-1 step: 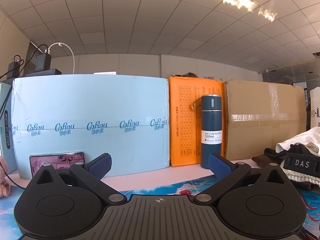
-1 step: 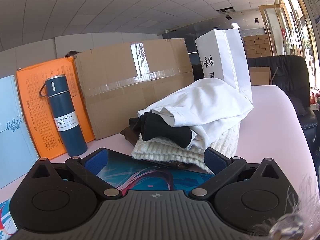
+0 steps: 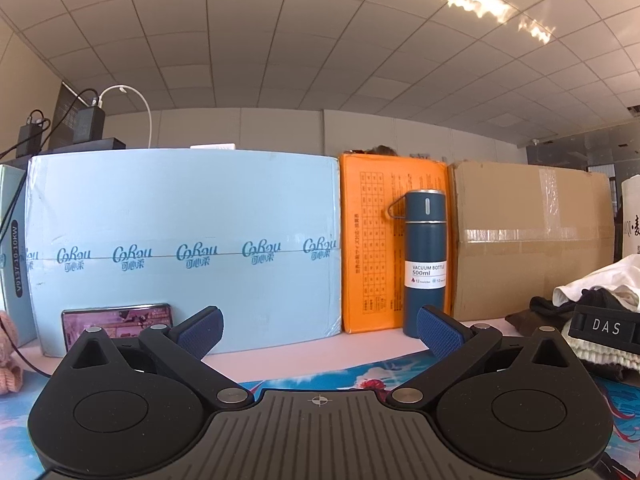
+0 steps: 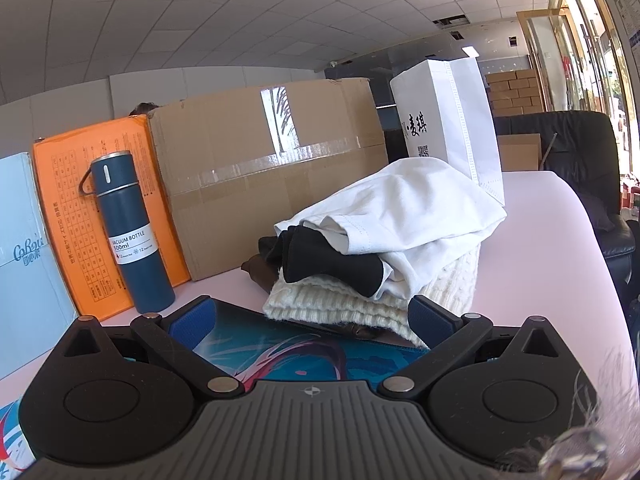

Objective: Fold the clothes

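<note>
From your left wrist view, your left gripper (image 3: 320, 322) sits low over the worktop (image 3: 304, 354) with its jaws apart and nothing between them. It faces the light blue box (image 3: 180, 248), the orange box (image 3: 374, 248) and the blue vacuum bottle (image 3: 425, 264), not the laundry. The pile of clothes (image 3: 600, 292) only shows at the far right edge, partly behind the other tool marked DAS. A phone (image 3: 118, 320) leans against the light blue box on the left. Swing this gripper to the right before you reach, and keep it away from the bottle, which looks easy to tip.

From your right wrist view, your right gripper (image 4: 314, 320) also has its jaws apart and empty, hovering just in front of the pile. The white garment (image 4: 408, 216) lies on top, a black garment (image 4: 332, 260) is tucked under its edge, and a cream knit sweater (image 4: 340, 300) sits below, all resting partly on the printed mat (image 4: 288, 354). Take the white garment first: pinch one free hem or corner, a single layer only, and lift slowly so the black piece stays behind.

Against the earlier frames, nothing has visibly changed in either view: both grippers and the pile are where they were.
</note>
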{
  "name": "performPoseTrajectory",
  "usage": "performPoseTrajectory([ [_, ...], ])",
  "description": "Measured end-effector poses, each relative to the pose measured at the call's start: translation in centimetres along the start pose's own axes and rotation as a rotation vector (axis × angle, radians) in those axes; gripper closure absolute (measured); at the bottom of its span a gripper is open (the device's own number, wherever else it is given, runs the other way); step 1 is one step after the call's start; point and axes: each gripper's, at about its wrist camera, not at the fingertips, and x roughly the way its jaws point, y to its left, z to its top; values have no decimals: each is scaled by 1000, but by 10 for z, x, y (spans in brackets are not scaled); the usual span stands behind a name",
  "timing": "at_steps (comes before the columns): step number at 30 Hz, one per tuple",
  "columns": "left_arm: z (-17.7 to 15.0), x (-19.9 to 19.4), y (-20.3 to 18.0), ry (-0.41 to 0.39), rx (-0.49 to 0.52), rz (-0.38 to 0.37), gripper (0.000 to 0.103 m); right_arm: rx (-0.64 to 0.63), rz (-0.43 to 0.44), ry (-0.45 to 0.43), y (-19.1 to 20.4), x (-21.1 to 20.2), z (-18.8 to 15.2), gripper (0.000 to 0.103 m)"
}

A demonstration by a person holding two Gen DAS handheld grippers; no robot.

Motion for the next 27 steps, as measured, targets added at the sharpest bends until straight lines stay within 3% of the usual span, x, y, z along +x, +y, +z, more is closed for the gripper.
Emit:
performPoseTrajectory([
  [7, 1, -8, 24, -16, -76, 42, 0, 27, 18, -21, -7, 1, -5, 0],
  [12, 13, -15, 38, 8, -82, 138, 0, 40, 38, 8, -2, -7, 5, 0],
  [20, 6, -29, 65, 11, 5, 182, 0, -17, 267, -59, 25, -29, 9, 0],
  [27, 4, -34, 85, -43, -52, 236, 0, -118, 558, -54, 91, -34, 12, 0],
])
